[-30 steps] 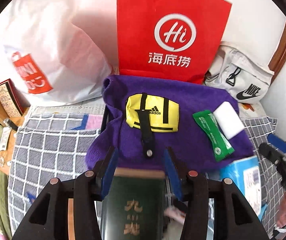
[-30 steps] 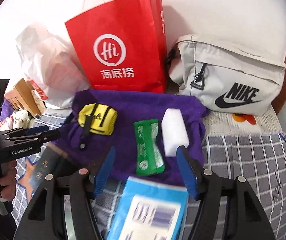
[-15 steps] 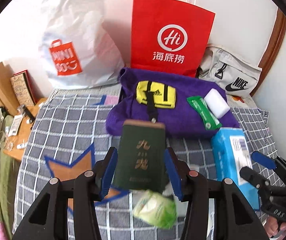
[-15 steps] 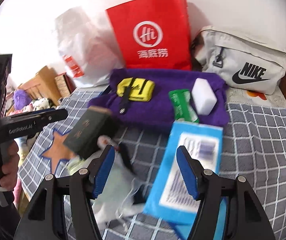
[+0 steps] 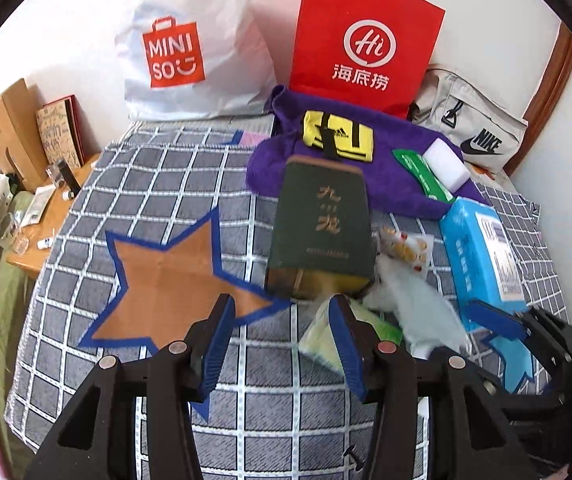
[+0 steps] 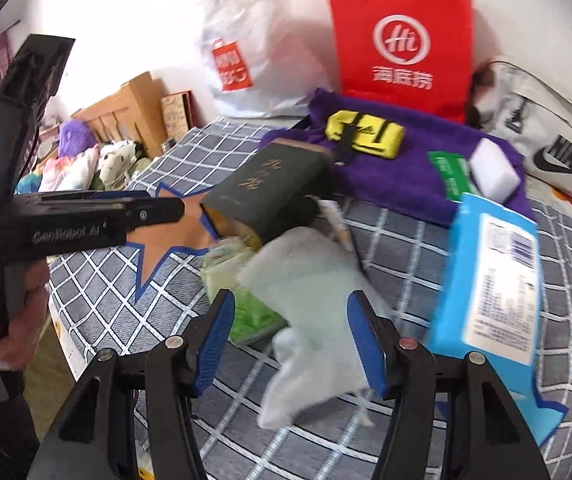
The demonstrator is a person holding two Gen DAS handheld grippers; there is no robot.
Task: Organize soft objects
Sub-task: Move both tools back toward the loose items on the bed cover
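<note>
A purple towel (image 5: 397,184) lies on the checked bed with a yellow pouch (image 5: 337,136), a green packet (image 5: 421,176) and a white sponge (image 5: 445,162) on it. A dark green book (image 5: 321,224) lies in front of it, beside a white cloth (image 5: 417,308) and a light green packet (image 5: 321,340). My left gripper (image 5: 282,340) is open and empty above the bed. My right gripper (image 6: 289,340) is open above the white cloth (image 6: 309,304). A blue tissue pack (image 6: 489,280) lies to the right.
A red paper bag (image 5: 365,40), a white Miniso bag (image 5: 190,44) and a grey Nike bag (image 5: 473,132) stand against the wall. A wooden nightstand (image 5: 46,216) with small items is at the left. An orange star (image 5: 170,276) marks the bedcover.
Both grippers have pulled back from the purple towel toward me. The green book, formerly between my left fingers, now lies free on the bed ahead.
</note>
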